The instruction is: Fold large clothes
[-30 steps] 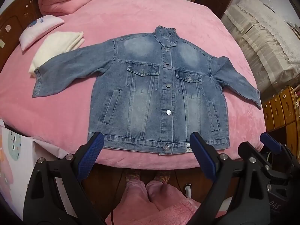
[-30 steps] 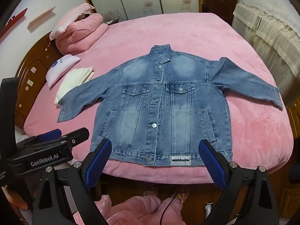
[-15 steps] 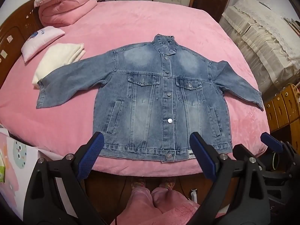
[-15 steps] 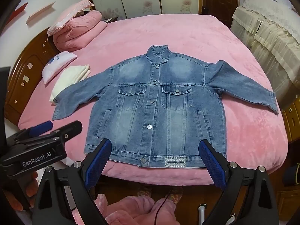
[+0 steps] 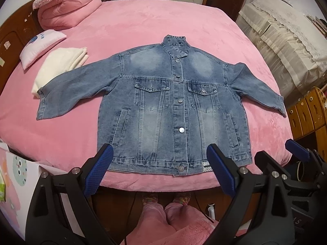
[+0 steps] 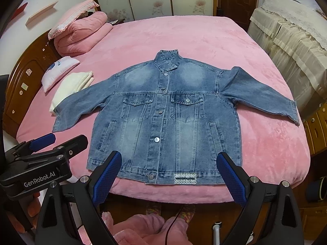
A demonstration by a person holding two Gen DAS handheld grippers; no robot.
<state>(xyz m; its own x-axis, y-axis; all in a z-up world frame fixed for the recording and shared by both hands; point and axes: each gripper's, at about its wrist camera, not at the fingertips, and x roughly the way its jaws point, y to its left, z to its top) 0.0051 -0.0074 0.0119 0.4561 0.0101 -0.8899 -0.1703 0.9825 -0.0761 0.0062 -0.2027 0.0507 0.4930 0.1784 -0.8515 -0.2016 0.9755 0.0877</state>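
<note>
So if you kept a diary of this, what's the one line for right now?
stage: pre-fold | denim jacket: flat, buttoned, sleeves spread on pink bed | left gripper: open, empty | right gripper: open, empty

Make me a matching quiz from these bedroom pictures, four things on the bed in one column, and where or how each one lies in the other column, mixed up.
Things:
1. denim jacket
2. cream folded cloth
3. rolled pink quilt
4. small pillow

Places or states:
A. far corner of the bed, by the headboard
B. spread flat, buttoned, sleeves out
C. between the quilt and the cream cloth
D. partly under the end of one jacket sleeve

Pairs: 1-B, 2-D, 3-A, 4-C
</note>
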